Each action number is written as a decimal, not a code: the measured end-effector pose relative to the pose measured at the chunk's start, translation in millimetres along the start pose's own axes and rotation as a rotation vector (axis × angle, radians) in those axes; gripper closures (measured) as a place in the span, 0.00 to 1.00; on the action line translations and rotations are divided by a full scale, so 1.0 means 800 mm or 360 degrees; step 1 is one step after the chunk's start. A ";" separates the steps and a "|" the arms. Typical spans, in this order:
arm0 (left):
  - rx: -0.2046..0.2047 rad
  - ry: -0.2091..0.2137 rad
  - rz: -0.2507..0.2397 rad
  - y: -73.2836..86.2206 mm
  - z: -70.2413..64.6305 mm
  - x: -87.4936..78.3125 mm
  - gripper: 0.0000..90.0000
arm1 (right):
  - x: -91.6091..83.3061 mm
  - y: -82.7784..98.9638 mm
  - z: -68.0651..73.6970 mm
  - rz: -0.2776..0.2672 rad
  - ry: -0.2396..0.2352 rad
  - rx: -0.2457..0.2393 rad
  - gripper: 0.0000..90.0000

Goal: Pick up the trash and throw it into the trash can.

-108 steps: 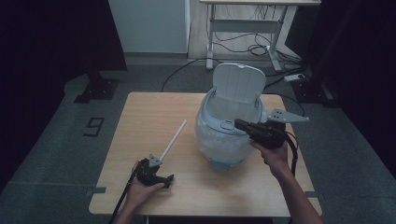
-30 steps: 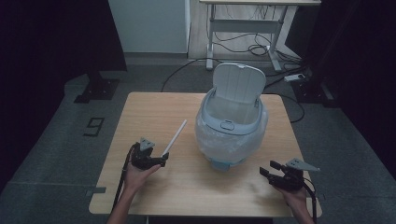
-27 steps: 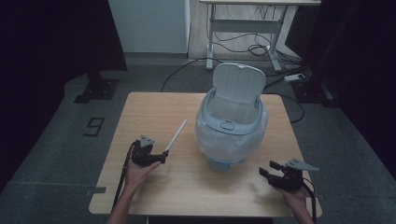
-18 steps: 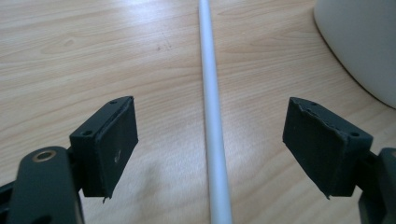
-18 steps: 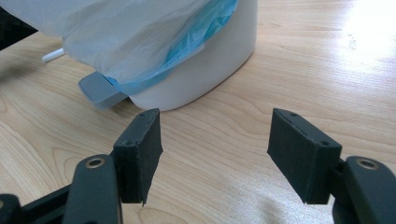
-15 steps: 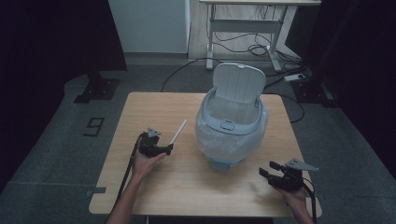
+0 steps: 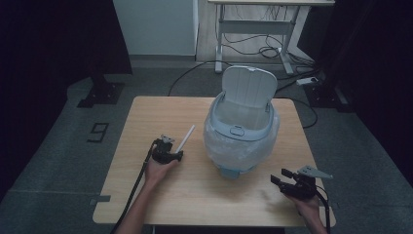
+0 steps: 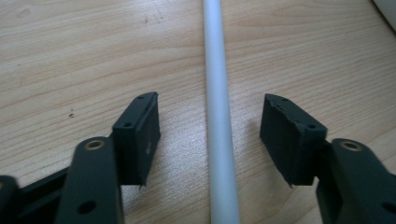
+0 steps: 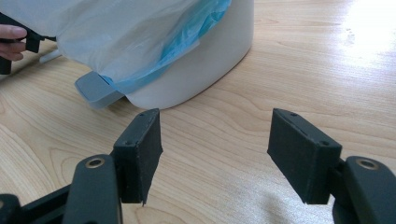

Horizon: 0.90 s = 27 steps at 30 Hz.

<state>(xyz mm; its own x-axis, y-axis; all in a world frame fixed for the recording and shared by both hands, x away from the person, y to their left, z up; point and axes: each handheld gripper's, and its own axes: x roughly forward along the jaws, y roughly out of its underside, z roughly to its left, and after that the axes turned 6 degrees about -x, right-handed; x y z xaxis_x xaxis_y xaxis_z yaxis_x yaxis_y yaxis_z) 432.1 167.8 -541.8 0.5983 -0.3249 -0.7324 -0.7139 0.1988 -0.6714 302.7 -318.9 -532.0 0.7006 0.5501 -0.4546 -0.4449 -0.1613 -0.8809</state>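
A thin white rod lies on the wooden table left of a white pedal bin, whose lid stands up and whose plastic liner hangs over its sides. My left gripper sits over the rod's near end. In the left gripper view the rod runs between the two pads with a gap on each side; the jaws have just been closing. My right gripper rests open near the table's front right corner, facing the bin's base and its grey pedal, nothing between its jaws.
A desk frame with cables stands on the floor beyond the table. A floor marker with a 9 lies to the left. In the right gripper view a hand with the other gripper shows at far left.
My left hand has moved forward and to the right along the table up to the rod's near end. The bin and the right hand have not moved in the last second.
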 end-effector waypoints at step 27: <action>-0.0031 0.0118 -0.0116 0.011 0.026 -0.035 0.89 | 0.002 0.003 0.001 0.0032 0.0017 -0.0020 0.38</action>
<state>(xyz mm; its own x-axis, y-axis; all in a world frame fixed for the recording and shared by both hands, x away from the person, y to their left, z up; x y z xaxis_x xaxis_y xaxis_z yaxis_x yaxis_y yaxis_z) 416.6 197.7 -529.6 0.6209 -0.4055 -0.6708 -0.6769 0.1542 -0.7198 302.1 -318.1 -534.7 0.6975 0.5378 -0.4736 -0.4521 -0.1826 -0.8731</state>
